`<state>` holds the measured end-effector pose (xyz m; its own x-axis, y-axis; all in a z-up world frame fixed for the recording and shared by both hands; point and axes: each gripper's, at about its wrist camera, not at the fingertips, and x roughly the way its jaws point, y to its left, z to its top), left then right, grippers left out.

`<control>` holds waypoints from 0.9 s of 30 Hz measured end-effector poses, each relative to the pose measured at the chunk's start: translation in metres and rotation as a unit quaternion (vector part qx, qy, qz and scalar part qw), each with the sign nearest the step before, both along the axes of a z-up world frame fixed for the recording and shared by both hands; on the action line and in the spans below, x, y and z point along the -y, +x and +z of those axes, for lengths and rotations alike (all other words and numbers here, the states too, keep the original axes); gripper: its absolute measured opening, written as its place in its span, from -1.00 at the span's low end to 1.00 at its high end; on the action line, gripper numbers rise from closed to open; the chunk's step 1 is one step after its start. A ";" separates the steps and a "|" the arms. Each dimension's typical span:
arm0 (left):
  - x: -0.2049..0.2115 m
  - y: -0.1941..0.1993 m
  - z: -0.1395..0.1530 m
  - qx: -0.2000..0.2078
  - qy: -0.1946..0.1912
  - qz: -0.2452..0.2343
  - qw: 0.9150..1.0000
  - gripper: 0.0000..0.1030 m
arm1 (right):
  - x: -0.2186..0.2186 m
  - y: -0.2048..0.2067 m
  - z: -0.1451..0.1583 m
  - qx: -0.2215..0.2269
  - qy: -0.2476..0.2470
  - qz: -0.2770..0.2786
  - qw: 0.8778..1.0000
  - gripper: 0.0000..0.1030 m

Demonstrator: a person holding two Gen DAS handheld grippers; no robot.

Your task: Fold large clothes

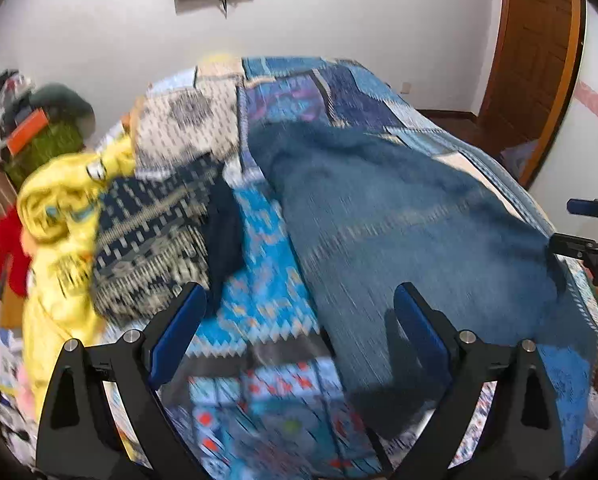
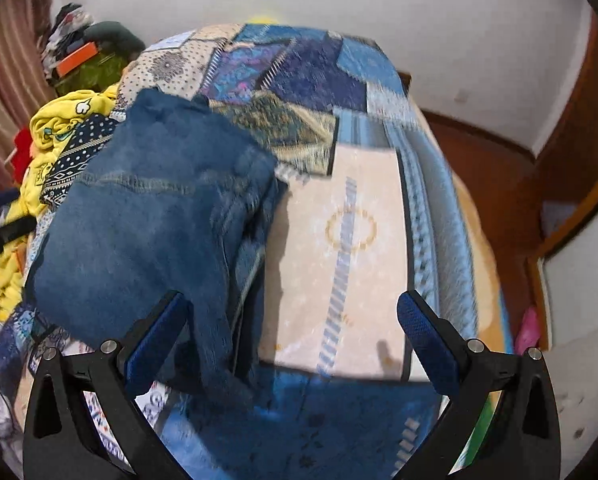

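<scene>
A pair of blue jeans (image 1: 399,216) lies spread on the bed (image 1: 259,280), over its blue patchwork cover; in the left wrist view the denim runs from about 12 o'clock down to 5 o'clock, and both views are blurred by motion. The left gripper (image 1: 299,308) hovers above the bed with its jaws released and wide apart — the right-hand blue pad stands over the jeans' lower edge, the left-hand one over bare cover, nothing between them.

In the right wrist view the jeans (image 2: 147,216) sit at 9 to 10 o'clock, folded over with a stitched seam showing, one edge trailing down toward 6 o'clock. The right gripper (image 2: 293,312) also has its jaws released and empty; its left pad is just over the denim's edge, though contact cannot be told. This gripper also shows at 3 o'clock in the left view, beside the jeans' far edge.

At 9 o'clock in the left view lies a heap — a yellow garment (image 1: 59,208) and a dark patterned cloth (image 1: 155,232). A wooden door (image 1: 535,52) stands at 2 o'clock.
</scene>
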<state>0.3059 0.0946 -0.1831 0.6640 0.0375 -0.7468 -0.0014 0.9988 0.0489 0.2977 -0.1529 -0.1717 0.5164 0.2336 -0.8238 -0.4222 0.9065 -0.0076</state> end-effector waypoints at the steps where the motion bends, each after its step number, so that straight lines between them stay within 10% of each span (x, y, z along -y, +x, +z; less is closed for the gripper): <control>1: -0.002 0.006 0.002 0.001 0.005 -0.001 1.000 0.85 | -0.005 0.004 0.004 0.006 -0.002 0.008 1.000 1.00; 11: -0.006 0.085 -0.027 -0.035 0.001 -0.013 0.999 0.85 | -0.044 0.065 -0.003 0.006 0.017 0.064 0.998 1.00; 18: -0.030 0.136 -0.045 -0.046 -0.065 0.017 0.997 0.87 | -0.049 0.117 -0.043 -0.076 0.030 0.046 0.996 1.00; 27: -0.037 0.152 -0.035 -0.033 -0.012 0.058 0.998 0.87 | -0.028 0.135 -0.030 -0.079 0.050 -0.019 0.995 1.00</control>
